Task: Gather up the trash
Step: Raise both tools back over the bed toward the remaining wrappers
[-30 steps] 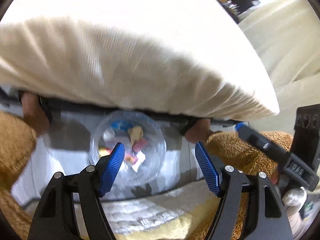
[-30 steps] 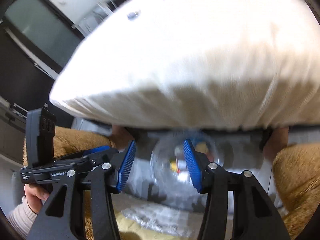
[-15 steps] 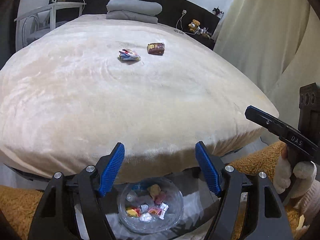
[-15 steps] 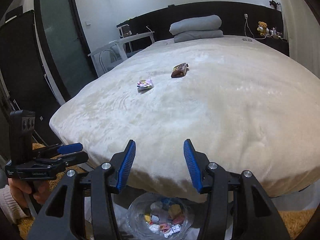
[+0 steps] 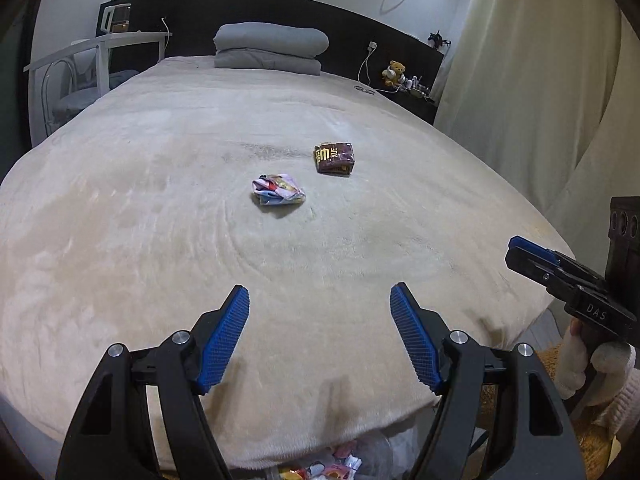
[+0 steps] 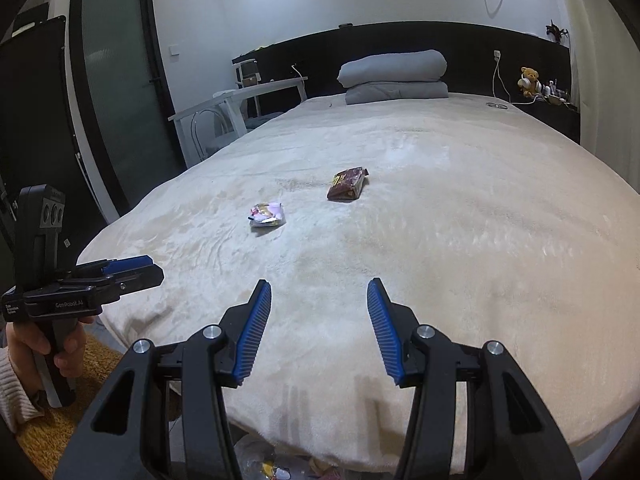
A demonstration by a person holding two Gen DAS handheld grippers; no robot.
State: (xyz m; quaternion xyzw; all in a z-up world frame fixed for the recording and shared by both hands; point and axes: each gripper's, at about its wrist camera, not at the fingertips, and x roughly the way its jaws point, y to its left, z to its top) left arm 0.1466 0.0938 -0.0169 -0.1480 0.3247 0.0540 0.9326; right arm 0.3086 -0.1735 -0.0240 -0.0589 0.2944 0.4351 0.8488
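Two wrappers lie mid-bed (image 5: 120, 220): a crumpled pink one (image 5: 278, 190) nearer, a brown packet (image 5: 335, 158) with gold lettering just beyond. Left gripper (image 5: 320, 300), marked "GenRobot.AI", and right gripper (image 6: 319, 294), marked "DAS", hover empty, fingers apart.

Clear bowl (image 5: 344, 466) of wrappers below left gripper (image 5: 320, 312): cut by bottom edge, mostly hidden behind bed edge and gripper arms; contents unreadable. Same bowl under right gripper (image 6: 319, 306): only sliver shows. Brown packet (image 5: 335, 157) ahead: print too small to read. Items on shelf (image 6: 554, 98) far ahead right: too small to tell. Hand (image 5: 588, 364) holding right gripper: cut by frame edge.
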